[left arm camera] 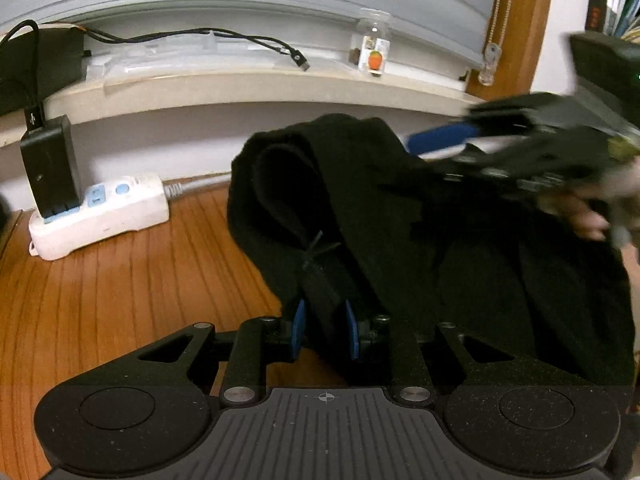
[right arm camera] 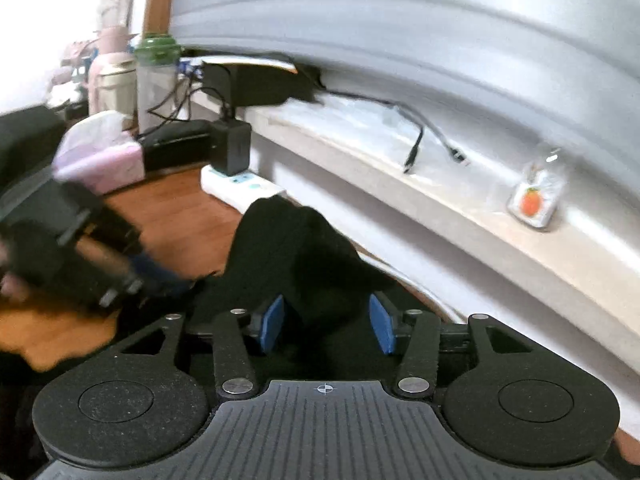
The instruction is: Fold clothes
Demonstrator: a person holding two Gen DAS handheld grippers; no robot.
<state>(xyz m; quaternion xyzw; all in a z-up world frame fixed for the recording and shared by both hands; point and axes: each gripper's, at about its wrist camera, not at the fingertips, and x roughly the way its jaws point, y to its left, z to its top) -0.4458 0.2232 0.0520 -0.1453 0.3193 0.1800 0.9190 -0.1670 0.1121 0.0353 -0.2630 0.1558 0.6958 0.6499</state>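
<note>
Closest to my left camera, the left gripper (left arm camera: 325,330) has its blue fingers (left arm camera: 298,328) clenched on a narrow fold of the black garment (left arm camera: 400,220), which rises from them in a bunched heap over the wooden surface (left arm camera: 120,280). From the right camera, I see the right gripper (right arm camera: 328,322) with its fingers (right arm camera: 273,322) spread apart; dark cloth lies between them, and as far as I can tell through the blur the pads are not pressing on it. That gripper shows smeared at the right edge of my left view, above the garment. Behind the cloth sit a white power strip (left arm camera: 100,216) with a black charger (left arm camera: 50,168) plugged in, and a small glass jar (left arm camera: 374,42) on the windowsill (left arm camera: 240,84).
</note>
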